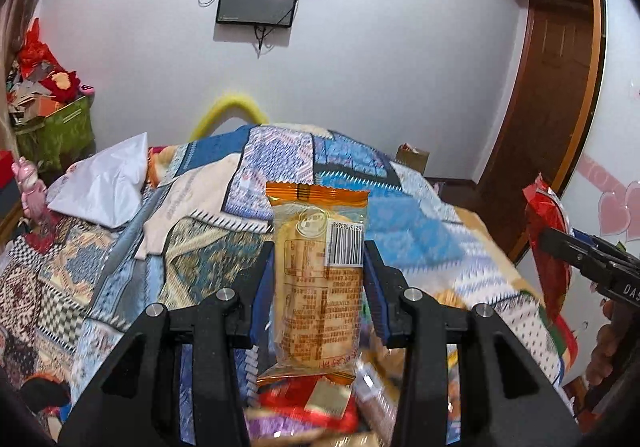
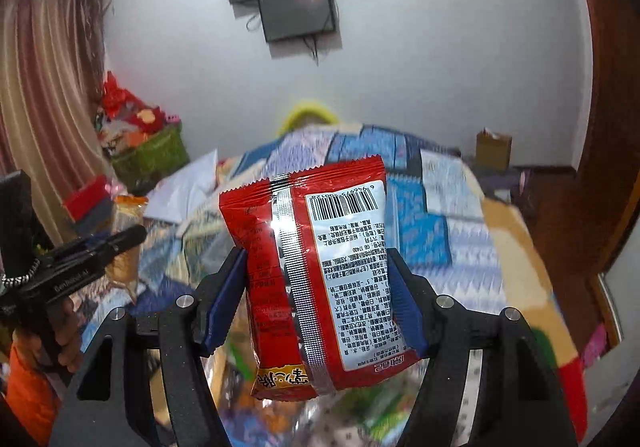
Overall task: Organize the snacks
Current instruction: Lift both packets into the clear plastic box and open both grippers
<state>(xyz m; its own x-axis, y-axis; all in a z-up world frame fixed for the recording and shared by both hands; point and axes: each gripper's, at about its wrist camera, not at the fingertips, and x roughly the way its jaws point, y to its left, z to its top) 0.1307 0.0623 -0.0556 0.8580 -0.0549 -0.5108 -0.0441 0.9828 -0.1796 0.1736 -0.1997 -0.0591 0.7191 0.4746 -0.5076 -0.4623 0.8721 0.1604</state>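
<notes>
My left gripper (image 1: 319,247) is shut on an orange-and-clear packet of biscuits (image 1: 316,279), held upright above the bed with its barcode facing me. My right gripper (image 2: 316,253) is shut on a red snack bag (image 2: 320,279), held upright with its white label and barcode facing me. The red bag (image 1: 546,243) and the right gripper also show at the right edge of the left wrist view. The left gripper (image 2: 132,235) with its packet (image 2: 128,215) shows at the left of the right wrist view. A blurred pile of other snacks (image 1: 320,407) lies below both grippers.
A bed with a blue patchwork quilt (image 1: 280,167) fills the middle. A white pillow (image 1: 104,183) lies at its left. A green basket of red items (image 1: 56,135) stands at the far left. A cardboard box (image 2: 494,149) sits by the far wall. A wooden door (image 1: 552,87) is at right.
</notes>
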